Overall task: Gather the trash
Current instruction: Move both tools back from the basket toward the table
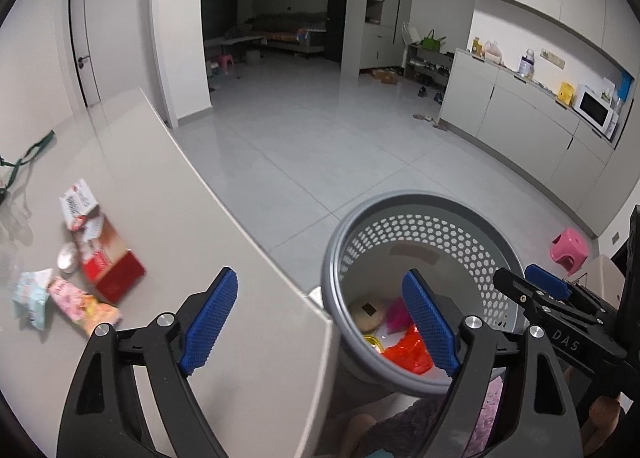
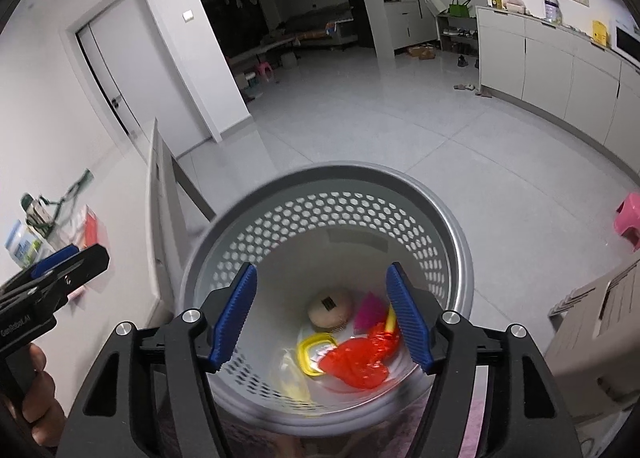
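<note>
Left gripper [image 1: 320, 322]: jaws stand wide, nothing between the blue pads; it hangs over the table's corner, one finger above the tabletop, the other above the basket's mouth.
Right gripper [image 2: 322, 318]: jaws wide apart, nothing held; it points down into the basket, whose contents lie below the pads.
Basket [image 2: 460, 242]: one, grey, round, perforated wall; it stands on the floor just beside the table corner, at 5 o'clock in the left wrist view and dead centre in the right.
Trash in basket: four or five pieces counted in the right wrist view: a red crumpled wrapper [image 2: 356, 362], a yellow-rimmed lid [image 2: 314, 352], a round beige piece with a dark label [image 2: 330, 308], a pink scrap [image 2: 370, 314], and a pale yellowish piece too blurred to name.
Trash on table [image 1: 248, 258]: a cluster at 9 o'clock in the left wrist view: one red box [image 1: 114, 276], one white printed packet [image 1: 78, 202], one pink-and-yellow packet [image 1: 84, 304], one pale blue packet [image 1: 32, 294], one small silvery round thing, plus crumpled bits that I cannot count.
Stools: two pink, one near on the floor [image 1: 570, 248], one far off by the dark room.
Only the left view shows: the table trash laid out clearly, and the right gripper coming in at 3 o'clock.
Only the right view shows: the basket's bottom in full, a hand [image 2: 38, 398] gripping the left gripper's handle at 8 o'clock, and a bottle with a green strap at 9 o'clock.
</note>
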The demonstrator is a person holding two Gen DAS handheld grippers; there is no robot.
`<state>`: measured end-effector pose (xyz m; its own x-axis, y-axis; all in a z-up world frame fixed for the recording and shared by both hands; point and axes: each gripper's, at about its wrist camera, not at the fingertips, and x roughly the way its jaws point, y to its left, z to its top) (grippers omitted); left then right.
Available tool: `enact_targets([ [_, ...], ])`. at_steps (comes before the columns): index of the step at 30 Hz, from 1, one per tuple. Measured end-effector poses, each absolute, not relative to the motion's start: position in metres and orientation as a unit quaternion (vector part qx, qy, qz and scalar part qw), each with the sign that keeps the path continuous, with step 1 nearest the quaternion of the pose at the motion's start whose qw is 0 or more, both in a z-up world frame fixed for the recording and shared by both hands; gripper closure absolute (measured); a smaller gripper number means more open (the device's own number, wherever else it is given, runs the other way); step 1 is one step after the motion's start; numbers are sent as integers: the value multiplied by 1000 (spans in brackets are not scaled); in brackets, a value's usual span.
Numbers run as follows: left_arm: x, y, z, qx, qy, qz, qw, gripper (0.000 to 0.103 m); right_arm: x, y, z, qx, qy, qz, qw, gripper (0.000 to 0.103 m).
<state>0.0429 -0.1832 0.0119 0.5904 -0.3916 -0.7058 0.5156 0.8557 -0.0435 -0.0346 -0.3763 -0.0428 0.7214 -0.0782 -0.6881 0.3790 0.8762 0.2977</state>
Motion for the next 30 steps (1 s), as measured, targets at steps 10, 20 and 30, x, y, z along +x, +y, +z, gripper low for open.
enact_targets([
  [10, 29, -148, 27, 65, 359, -239, 900, 19, -32, -340, -23, 190, 347, -88, 914, 37],
  [20, 28, -93, 24, 44, 360, -197, 911, 17, -10, -290, -16, 162, 352, -35, 921, 35],
  [30, 44, -14, 12, 15, 370, -116, 922, 17, 40, -209, -18, 126, 367, 57, 920, 35],
])
